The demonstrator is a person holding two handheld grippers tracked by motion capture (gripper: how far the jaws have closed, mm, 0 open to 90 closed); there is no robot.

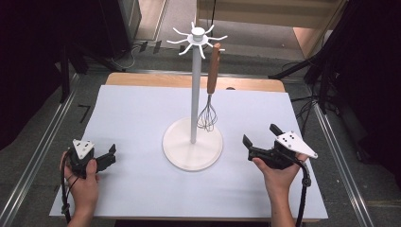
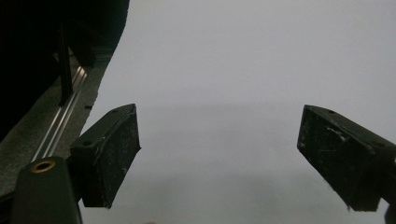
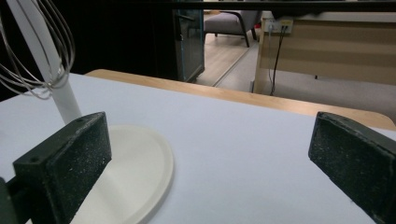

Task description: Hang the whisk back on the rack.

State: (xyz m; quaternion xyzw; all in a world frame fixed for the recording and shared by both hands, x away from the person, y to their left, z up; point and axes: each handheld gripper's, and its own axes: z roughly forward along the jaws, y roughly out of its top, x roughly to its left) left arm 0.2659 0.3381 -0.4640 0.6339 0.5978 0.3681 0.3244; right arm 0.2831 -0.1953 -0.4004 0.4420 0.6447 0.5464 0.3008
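A white hanger stand (image 1: 193,94) rises from a round base (image 1: 179,153) at the middle of the white-covered table (image 1: 132,118). From one of its top hooks (image 1: 197,38) hangs a whisk (image 1: 213,75) with a brown wooden handle, its wire head (image 1: 207,118) just above the base. My left gripper (image 1: 111,157) rests at the near left, open, with nothing between its pads (image 2: 112,154). My right gripper (image 1: 259,134) is held low at the right of the base, open and empty. In the right gripper view the whisk wires (image 3: 42,56) and the pole (image 3: 65,100) stand left of the gripper (image 3: 210,158).
The wooden table edge (image 1: 156,80) shows at the back. Metal rails (image 1: 42,151) run along the floor on both sides. Dark stands (image 1: 321,66) and cables (image 1: 137,47) lie behind the table. A desk with a chair (image 3: 233,23) stands farther off.
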